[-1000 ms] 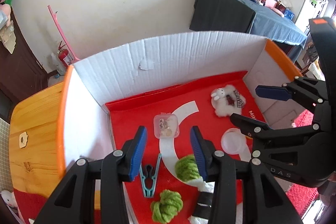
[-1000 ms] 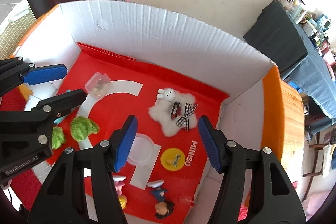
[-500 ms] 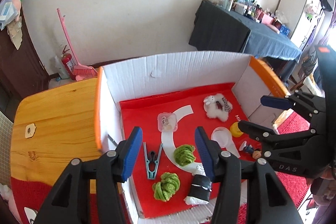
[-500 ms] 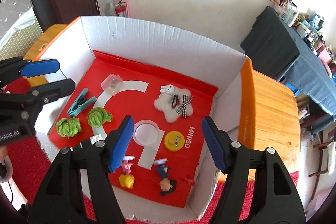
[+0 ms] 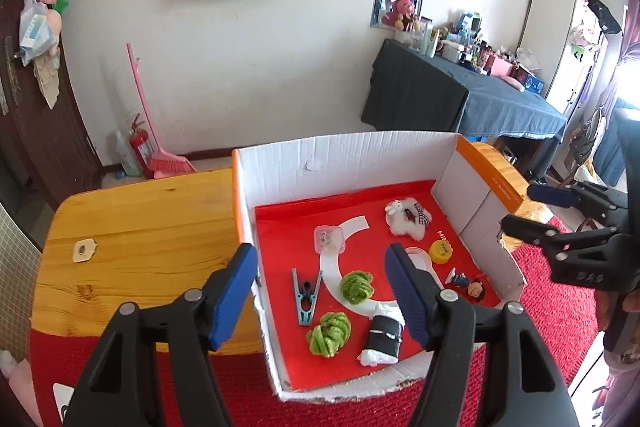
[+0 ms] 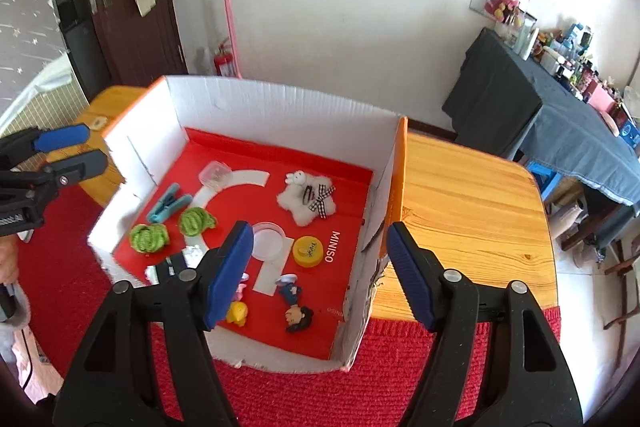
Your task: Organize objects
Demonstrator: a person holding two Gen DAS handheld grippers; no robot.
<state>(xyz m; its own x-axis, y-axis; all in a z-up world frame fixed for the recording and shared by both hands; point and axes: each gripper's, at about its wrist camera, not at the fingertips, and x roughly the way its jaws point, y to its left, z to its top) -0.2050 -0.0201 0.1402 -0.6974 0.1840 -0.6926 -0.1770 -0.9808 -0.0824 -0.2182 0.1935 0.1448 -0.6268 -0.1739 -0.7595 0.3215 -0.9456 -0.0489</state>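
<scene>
1. now, left gripper (image 5: 320,291) hangs above the near left part of the box, its jaws apart and just been widening, nothing pinched between the blue pads (image 5: 232,293).
2. right gripper (image 6: 320,273) hovers over the box's near right corner, jaws apart too and just been spreading, nothing in them; the box's right wall shows between the pads.
3. under them, the white cardboard box (image 5: 344,163) with its red floor sits on a red mat (image 6: 280,399), beside a wooden table (image 5: 140,227).
4. inside, left half: a teal clothes peg (image 5: 305,297), two green yarn balls (image 5: 356,287) close together, and a black-and-white roll (image 5: 382,339) by the near wall.
5. further back, a small clear case (image 5: 329,238) and a white fluffy star (image 6: 308,201) with a checked bow.
6. right half: a clear round lid (image 6: 269,235), a yellow cap (image 6: 307,251) just beside it, and little figurines (image 6: 294,303) lying near the front.
7. all of it lies inside the box, apart from both grippers.
</scene>
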